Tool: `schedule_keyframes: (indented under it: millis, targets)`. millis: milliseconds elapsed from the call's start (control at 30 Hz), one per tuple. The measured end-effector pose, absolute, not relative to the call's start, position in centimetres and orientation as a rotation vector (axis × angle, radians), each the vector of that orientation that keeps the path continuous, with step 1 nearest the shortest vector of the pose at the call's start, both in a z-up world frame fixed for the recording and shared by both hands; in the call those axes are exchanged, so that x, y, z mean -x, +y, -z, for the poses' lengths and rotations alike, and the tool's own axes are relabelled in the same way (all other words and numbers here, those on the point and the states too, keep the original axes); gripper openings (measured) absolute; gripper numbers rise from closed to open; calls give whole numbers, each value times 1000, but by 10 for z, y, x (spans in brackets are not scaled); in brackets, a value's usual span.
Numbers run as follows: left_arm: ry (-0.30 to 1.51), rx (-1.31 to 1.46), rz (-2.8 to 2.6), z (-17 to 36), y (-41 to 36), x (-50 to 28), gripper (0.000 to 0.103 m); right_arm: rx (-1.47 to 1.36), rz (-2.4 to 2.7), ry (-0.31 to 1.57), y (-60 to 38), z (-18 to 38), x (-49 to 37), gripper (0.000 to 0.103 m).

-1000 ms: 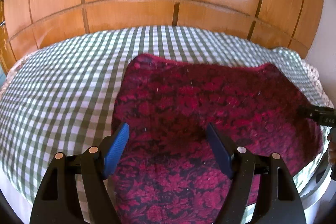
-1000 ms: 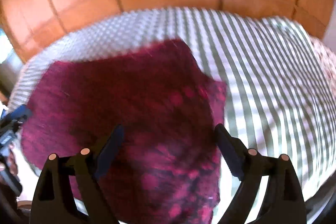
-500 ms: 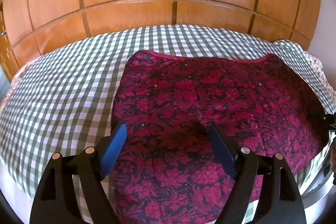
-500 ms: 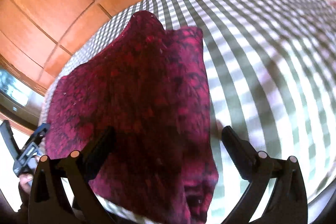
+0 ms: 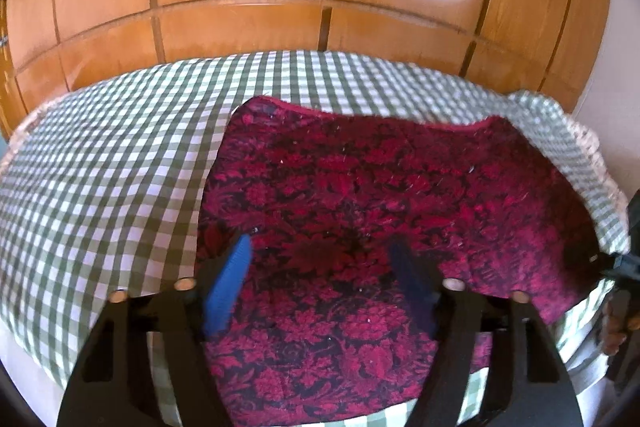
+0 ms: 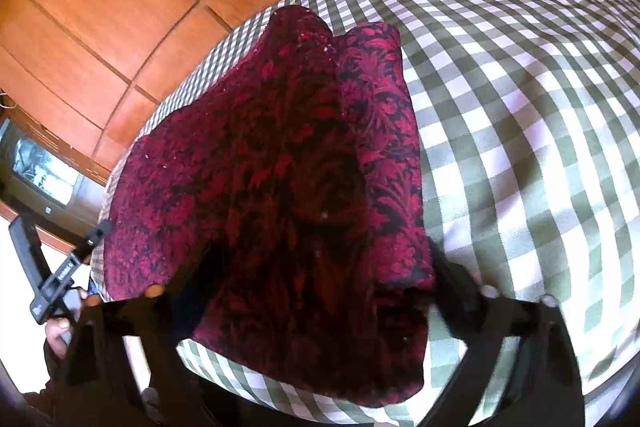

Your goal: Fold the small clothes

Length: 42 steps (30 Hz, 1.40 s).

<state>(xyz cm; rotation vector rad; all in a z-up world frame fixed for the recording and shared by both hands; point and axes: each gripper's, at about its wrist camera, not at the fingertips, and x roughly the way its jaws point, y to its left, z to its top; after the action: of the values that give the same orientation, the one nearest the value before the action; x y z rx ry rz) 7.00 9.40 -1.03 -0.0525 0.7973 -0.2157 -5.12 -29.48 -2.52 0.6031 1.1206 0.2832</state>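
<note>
The red patterned garment (image 5: 384,227) lay spread on the checked bed (image 5: 100,187), apparently not yet folded, with the left hand-held gripper (image 5: 320,267) and right hand-held gripper (image 6: 320,267) both closing over its near edge, jaws still apart, clamping nothing.

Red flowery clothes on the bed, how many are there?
1. The red flowery garment lies spread on the checked bedcover, near its front edge. Another underneath would be hidden.
</note>
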Motion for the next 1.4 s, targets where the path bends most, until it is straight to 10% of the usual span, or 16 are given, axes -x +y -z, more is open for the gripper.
schedule_keyframes:
  millis: [167, 367, 1400]
  targets:
    - [865, 143, 310, 19, 97, -78, 47, -633, -305, 1124, -281, 18, 42, 51]
    - [901, 239, 364, 28, 111, -87, 47, -629, -383, 1023, -265, -31, 38, 39]
    - [788, 542, 697, -53, 177, -85, 57, 159, -732, 833, 39, -78, 68, 35]
